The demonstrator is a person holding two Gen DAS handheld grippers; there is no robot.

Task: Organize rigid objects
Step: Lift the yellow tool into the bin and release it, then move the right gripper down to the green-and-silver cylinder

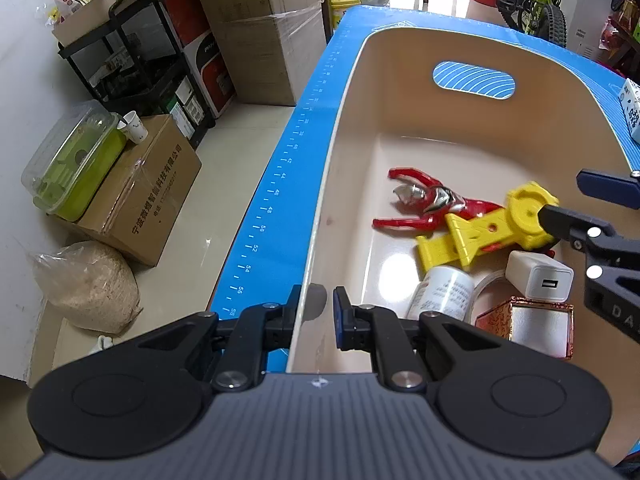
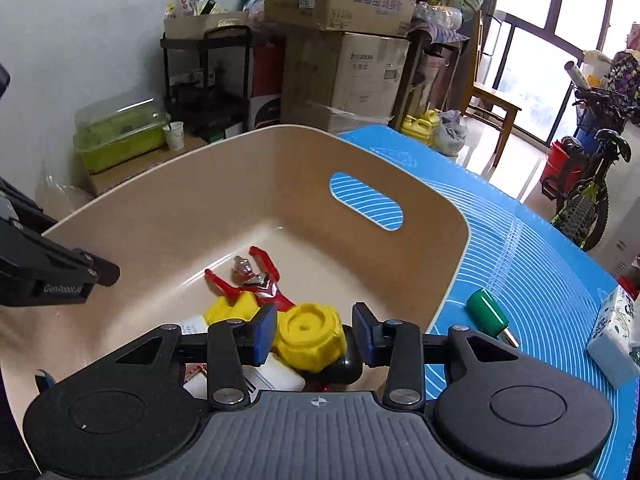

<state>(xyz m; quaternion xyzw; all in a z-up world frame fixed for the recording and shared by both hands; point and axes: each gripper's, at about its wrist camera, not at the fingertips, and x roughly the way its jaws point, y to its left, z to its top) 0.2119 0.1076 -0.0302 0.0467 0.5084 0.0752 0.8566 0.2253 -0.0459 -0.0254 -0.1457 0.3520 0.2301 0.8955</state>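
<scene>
So the left gripper (image 1: 318,304) is pinched down on the near wall of the beige bin (image 1: 400,100), one finger inside and one out, I'd guess just to keep it from sliding around. The right gripper (image 2: 314,332) is down inside the bin with its jaws either side of the round head of the yellow toy (image 2: 308,336). One pad is against it and the other looks a hair off, so honestly can't tell if it's gripped or let go. The toy lies across a red figure (image 1: 432,200), next to a white charger (image 1: 538,276). The bin sits on a blue mat (image 1: 280,200), with a green cylinder (image 2: 486,312) left outside. The room's cluttered: cardboard boxes (image 2: 344,76), a bicycle (image 2: 588,200).
</scene>
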